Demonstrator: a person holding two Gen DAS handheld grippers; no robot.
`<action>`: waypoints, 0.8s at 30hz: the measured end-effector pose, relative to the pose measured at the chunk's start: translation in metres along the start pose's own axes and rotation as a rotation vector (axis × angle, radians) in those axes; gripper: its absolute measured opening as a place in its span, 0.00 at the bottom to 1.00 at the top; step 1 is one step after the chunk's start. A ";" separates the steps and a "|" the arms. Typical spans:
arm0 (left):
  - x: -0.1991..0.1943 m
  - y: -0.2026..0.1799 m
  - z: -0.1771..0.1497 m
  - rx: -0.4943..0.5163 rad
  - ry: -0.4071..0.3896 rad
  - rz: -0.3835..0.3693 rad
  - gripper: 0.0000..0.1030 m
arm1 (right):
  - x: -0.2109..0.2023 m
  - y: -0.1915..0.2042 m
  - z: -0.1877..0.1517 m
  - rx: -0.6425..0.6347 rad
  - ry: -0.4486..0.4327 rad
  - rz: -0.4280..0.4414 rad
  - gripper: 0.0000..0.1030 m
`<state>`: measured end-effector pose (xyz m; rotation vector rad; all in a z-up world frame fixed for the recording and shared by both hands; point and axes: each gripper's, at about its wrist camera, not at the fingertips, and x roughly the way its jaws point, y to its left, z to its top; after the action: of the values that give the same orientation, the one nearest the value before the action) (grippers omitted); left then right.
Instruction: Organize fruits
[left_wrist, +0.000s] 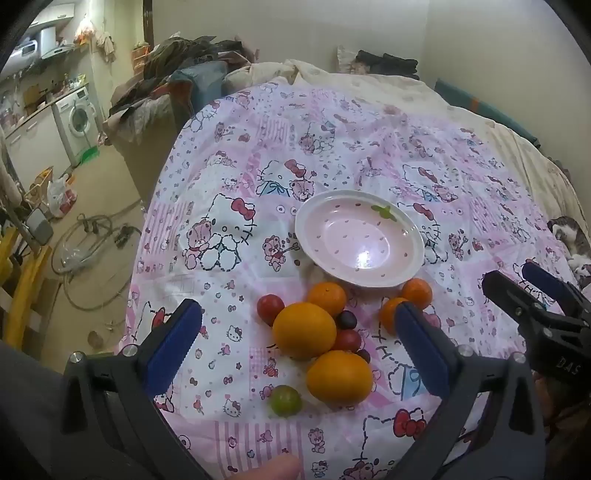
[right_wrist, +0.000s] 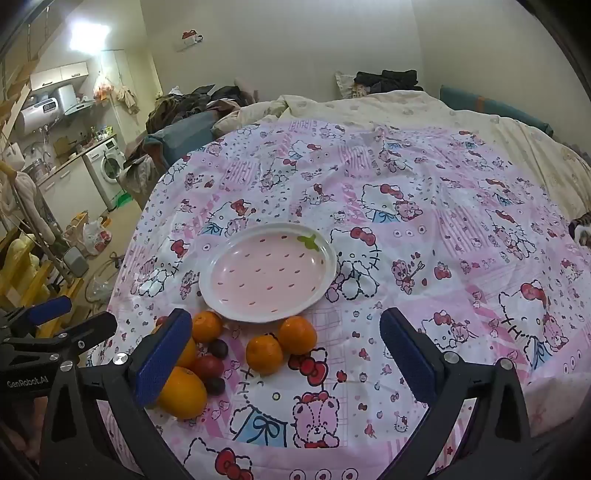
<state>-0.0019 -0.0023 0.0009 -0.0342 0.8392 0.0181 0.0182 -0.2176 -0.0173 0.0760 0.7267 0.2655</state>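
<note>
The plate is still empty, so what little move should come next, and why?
Probably lower the right gripper, which is open and holds nothing, onto the small orange right between its fingers. The pink plate holds no fruit yet, all the fruit lies on the bedsheet, and this orange sits apart from the crowded pile, near the plate.

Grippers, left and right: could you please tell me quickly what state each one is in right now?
Left gripper: jaws wide open, holding nothing, above the fruit pile.
Right gripper: jaws wide open, holding nothing.
</note>
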 end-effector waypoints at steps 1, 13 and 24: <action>0.002 0.004 0.001 -0.027 0.022 -0.026 1.00 | 0.000 0.000 0.000 0.000 0.000 -0.001 1.00; 0.004 0.008 0.002 -0.023 0.027 -0.019 1.00 | 0.000 -0.002 0.000 0.006 0.002 -0.003 1.00; 0.004 0.005 0.000 -0.022 0.023 -0.013 1.00 | 0.001 -0.003 0.000 0.008 0.004 0.003 1.00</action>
<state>0.0012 0.0024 -0.0022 -0.0611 0.8619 0.0146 0.0194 -0.2199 -0.0183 0.0840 0.7316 0.2658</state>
